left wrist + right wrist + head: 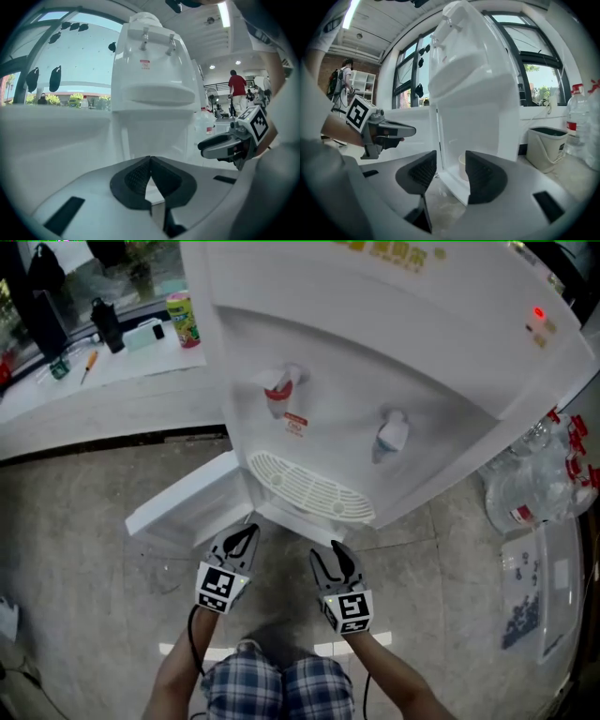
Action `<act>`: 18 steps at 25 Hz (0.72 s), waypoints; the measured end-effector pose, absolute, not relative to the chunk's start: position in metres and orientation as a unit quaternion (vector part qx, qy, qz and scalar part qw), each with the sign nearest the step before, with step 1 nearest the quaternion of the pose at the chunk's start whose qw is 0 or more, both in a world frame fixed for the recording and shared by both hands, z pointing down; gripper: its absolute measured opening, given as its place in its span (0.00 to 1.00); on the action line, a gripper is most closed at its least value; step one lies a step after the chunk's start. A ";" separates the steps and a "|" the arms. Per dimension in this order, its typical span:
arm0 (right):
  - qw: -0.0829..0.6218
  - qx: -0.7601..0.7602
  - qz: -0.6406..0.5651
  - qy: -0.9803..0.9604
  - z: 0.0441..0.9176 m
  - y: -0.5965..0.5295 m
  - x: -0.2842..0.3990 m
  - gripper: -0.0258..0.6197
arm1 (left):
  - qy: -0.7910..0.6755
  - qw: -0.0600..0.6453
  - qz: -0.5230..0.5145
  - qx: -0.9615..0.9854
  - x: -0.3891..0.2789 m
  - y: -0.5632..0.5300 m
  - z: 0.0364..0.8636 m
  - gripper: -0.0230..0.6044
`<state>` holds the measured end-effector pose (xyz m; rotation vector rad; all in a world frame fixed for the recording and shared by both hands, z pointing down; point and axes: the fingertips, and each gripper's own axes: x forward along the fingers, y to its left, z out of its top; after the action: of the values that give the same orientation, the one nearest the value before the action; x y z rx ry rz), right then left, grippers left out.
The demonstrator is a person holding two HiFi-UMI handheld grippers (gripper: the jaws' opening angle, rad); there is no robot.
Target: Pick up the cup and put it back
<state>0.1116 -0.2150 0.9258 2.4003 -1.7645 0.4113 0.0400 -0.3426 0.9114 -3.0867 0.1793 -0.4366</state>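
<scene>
Inside the lower cabinet (480,136) of the water dispenser (394,352), a little back from the front edge of the cabinet floor, stands the cup (462,167). We see it only in the right gripper view. The head view hides it under the dispenser body, and the left gripper view does not show it.

What we can make out is a small pale cup, cream against the white walls. It looks upright, with its mouth up, and part of it is covered by one jaw pad.

Our right gripper (330,563) points almost level at the opening, and the cup lies straight ahead of it, framed in the gap between its jaws. Those jaws stand moderately apart, with nothing touching them and the cup well beyond their tips. Our left gripper (239,542) sits beside the right, nearer the open door (187,498). Its jaws are closed tip to tip on nothing.

We judge the right hand to be the one to reach in. The cup's long axis runs up and down and the jaws sit side by side, so a level push forward should bring a pad to either side of its wall. Whether the present gap clears the cup's width we cannot tell.
</scene>
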 end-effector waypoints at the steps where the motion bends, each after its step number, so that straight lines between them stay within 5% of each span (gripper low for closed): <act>1: 0.065 0.798 0.144 -0.582 0.909 -0.202 0.109 0.32 | 0.060 0.005 -0.145 -0.988 0.033 -0.339 0.897 0.08; 8: 0.038 0.825 0.156 -0.542 0.756 -0.147 0.100 0.11 | 0.067 -0.003 -0.153 -0.986 -0.001 -0.318 0.758 0.08; 18: 0.011 0.843 0.123 -0.524 0.492 -0.117 0.103 0.07 | 0.071 0.001 -0.126 -0.990 -0.009 -0.303 0.497 0.08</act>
<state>0.1026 -0.1173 0.4921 2.6288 -1.6338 0.3836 -0.0089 -0.3032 0.4971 -3.1063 0.2222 -0.3940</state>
